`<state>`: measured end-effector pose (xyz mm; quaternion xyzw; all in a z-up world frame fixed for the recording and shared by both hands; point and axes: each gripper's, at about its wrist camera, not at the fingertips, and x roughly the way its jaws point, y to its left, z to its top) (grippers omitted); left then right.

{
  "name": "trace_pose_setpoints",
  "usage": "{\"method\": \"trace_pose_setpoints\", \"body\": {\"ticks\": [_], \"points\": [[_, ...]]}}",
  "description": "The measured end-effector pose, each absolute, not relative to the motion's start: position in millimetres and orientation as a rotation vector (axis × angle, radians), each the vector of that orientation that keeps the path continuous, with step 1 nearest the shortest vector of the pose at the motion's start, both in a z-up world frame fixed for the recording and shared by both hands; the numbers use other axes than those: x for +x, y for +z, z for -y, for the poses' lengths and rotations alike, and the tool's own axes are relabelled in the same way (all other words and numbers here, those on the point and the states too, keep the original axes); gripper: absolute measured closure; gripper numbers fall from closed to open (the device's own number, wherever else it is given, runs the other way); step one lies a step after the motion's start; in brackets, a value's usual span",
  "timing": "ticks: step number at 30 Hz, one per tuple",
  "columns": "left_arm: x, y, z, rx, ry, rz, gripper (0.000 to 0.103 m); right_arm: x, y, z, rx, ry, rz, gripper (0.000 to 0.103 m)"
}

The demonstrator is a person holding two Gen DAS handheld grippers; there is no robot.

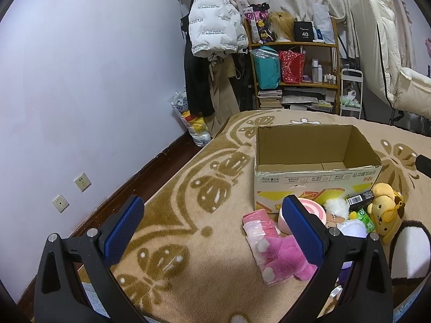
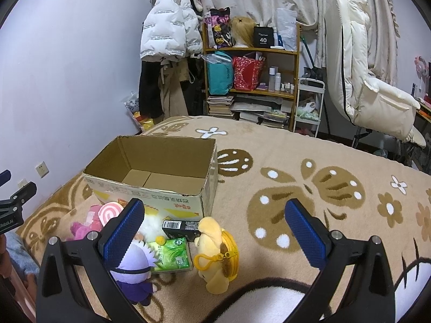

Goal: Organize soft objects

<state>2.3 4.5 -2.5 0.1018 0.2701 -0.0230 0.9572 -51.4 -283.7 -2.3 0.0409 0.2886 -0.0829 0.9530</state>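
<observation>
Our left gripper (image 1: pixel 212 215) and right gripper (image 2: pixel 215 219) hover spread wide, holding nothing, above plush toys heaped before the open brown cardboard box (image 2: pixel 150 177).

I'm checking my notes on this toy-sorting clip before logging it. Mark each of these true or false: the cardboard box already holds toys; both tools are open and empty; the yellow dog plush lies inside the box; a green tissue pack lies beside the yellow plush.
1. The cardboard box already holds toys. False: its inside shows only bare cardboard.
2. The left tool and right tool are open and empty. True.
3. The yellow dog plush lies inside the box. False: it lies on the blanket in front of the box.
4. A green tissue pack lies beside the yellow plush. True.
</observation>
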Motion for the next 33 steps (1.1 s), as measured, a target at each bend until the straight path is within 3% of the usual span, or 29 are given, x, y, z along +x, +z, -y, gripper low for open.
{"method": "trace_pose_setpoints", "body": {"ticks": [33], "points": [[3.2, -4.3, 1.3, 0.221, -0.048, -0.559, 0.002, -51.2, -2.1, 282.0, 0.084, -0.170, -0.589, 0.000]]}}
